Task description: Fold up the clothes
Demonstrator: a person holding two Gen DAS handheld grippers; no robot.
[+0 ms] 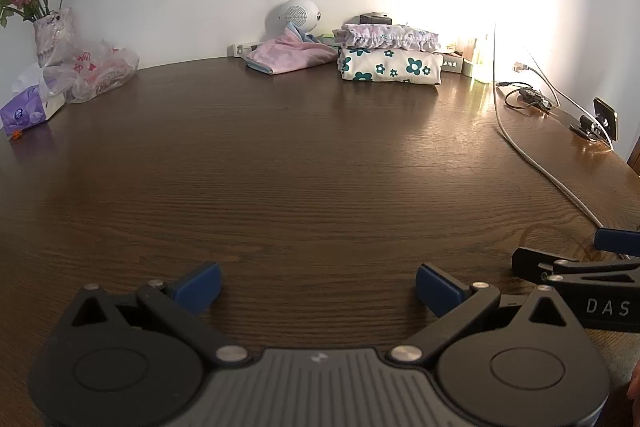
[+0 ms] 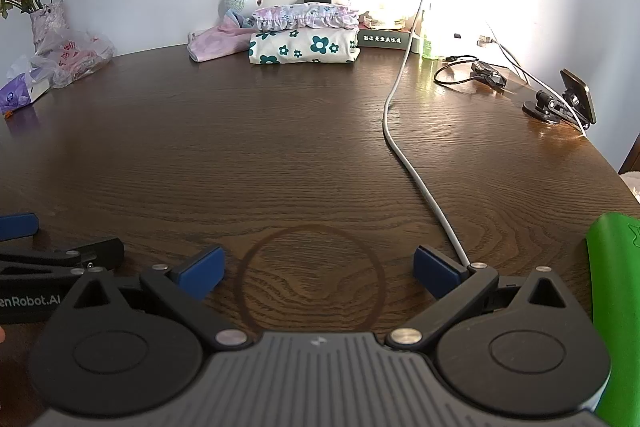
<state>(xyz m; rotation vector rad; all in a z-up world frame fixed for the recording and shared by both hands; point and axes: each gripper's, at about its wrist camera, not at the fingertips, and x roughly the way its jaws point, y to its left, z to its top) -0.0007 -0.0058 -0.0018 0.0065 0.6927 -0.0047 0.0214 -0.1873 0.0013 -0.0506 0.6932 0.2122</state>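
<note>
Far left on the table: vase with dried roses, crumpled plastic bag, purple tissue pack, all against the wall, not task items

Left gripper low over the near edge of the table, jaws spread wide, blue pads well apart, nothing between them; bare wood in front of it

Back centre by the wall: loose pink garment lying crumpled, unfolded, just left of a stack of two folded pieces, green-flower cloth at the bottom, lilac ruffled piece on top; white round speaker behind the pink one. All clothes far from both grippers

Right gripper beside the left one, also low at the near edge, jaws wide apart, empty; a faint ring mark on the wood lies between its pads

White cable runs from the back wall down to the right gripper's right finger, may snag. Further right: black cable bundle, phone mount, green object at the frame edge, unclear what it is

Step judgement: between garments, two look done and stacked, pink one appears left. Next move likely calls for reaching forward across the table to the pink garment, pulling it to the open middle, spreading it flat before folding; keep clear of the cable
</note>
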